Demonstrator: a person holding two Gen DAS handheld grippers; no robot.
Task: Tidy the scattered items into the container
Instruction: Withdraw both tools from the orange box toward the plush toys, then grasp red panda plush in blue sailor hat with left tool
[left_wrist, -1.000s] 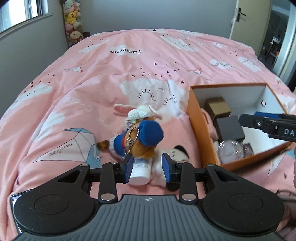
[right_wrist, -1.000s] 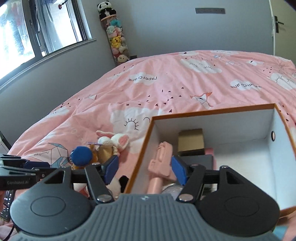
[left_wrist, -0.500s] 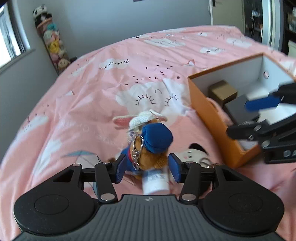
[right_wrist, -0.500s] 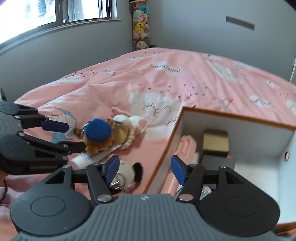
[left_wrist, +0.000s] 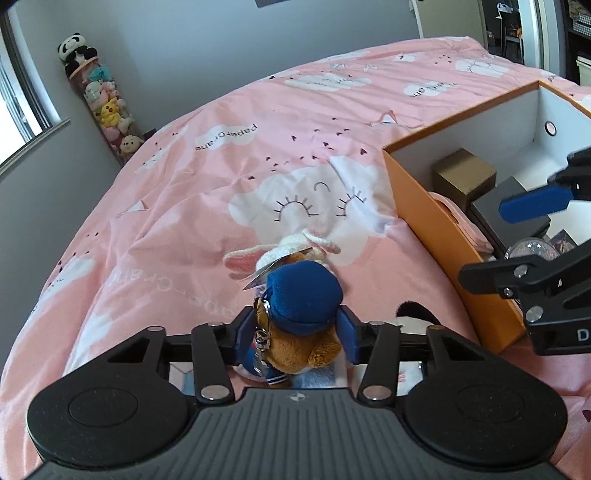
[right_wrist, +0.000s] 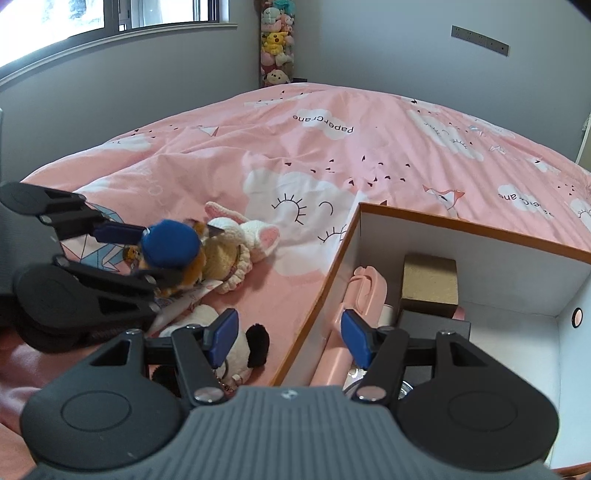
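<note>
Okay, your left gripper (left_wrist: 293, 332) has just been closing, jaws straddling the blue-capped plush (left_wrist: 303, 306) on the bed beside the box (left_wrist: 424, 206); contact unclear. It's soft, light, squashy: pinch the body. Right gripper (right_wrist: 288, 336) released, empty.

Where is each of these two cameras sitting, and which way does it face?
Left wrist: sits on the left gripper, looking down along its fingers at the blue-capped plush; the right gripper crosses its right edge.
Right wrist: sits on the right gripper, straddling the orange box wall.
Shared: plush, box, pink bedspread.
</note>
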